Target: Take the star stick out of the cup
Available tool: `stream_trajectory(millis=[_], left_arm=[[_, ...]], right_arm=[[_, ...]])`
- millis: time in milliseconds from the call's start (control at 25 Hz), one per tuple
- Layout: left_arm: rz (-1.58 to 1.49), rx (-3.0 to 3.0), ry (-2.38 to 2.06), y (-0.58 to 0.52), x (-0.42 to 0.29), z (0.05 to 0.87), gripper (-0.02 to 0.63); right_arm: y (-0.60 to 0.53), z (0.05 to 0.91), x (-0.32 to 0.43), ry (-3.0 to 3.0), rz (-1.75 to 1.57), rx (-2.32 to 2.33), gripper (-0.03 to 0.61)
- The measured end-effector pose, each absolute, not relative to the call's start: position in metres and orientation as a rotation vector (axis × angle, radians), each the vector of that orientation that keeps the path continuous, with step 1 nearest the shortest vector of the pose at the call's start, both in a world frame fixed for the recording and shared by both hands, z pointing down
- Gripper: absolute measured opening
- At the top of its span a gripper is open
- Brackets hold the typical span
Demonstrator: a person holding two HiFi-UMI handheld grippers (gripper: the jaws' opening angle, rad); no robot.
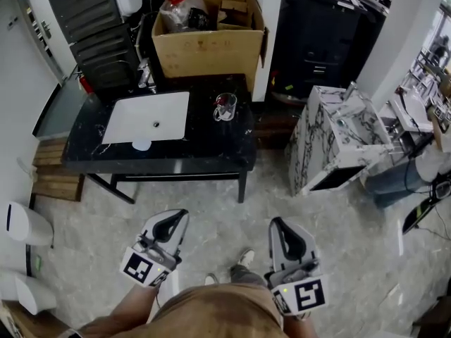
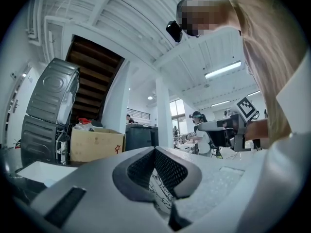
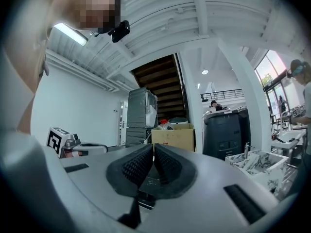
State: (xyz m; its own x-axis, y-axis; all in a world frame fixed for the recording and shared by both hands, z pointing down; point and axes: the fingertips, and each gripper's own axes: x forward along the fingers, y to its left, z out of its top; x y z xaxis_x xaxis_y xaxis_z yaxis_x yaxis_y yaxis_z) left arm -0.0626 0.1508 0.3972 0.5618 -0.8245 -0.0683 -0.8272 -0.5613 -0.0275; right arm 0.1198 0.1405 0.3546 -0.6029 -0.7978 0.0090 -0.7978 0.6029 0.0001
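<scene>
Hovering near my body, my left gripper [image 1: 180, 215] and right gripper [image 1: 275, 222] had their fingers closed, empty. Far ahead, well apart from them, the cup [image 1: 225, 107] stood on the black worktop [image 1: 211, 144], right of the white sink [image 1: 148, 117], a reddish star stick [image 1: 222, 103] inside.

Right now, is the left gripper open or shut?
Shut: in the left gripper view, the left gripper has its jaws pressed together with nothing between them.

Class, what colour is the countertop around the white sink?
The countertop is black with faint veining; head view.
</scene>
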Motion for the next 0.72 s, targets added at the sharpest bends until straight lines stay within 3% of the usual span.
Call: stream_trajectory(millis=[720], left_arm=[[0.023, -2.642, 1.556, 0.062, -0.029, 0.391, 0.002]], right_arm=[[0.053, 0.343, 0.162, -2.896, 0.001, 1.334, 0.003]])
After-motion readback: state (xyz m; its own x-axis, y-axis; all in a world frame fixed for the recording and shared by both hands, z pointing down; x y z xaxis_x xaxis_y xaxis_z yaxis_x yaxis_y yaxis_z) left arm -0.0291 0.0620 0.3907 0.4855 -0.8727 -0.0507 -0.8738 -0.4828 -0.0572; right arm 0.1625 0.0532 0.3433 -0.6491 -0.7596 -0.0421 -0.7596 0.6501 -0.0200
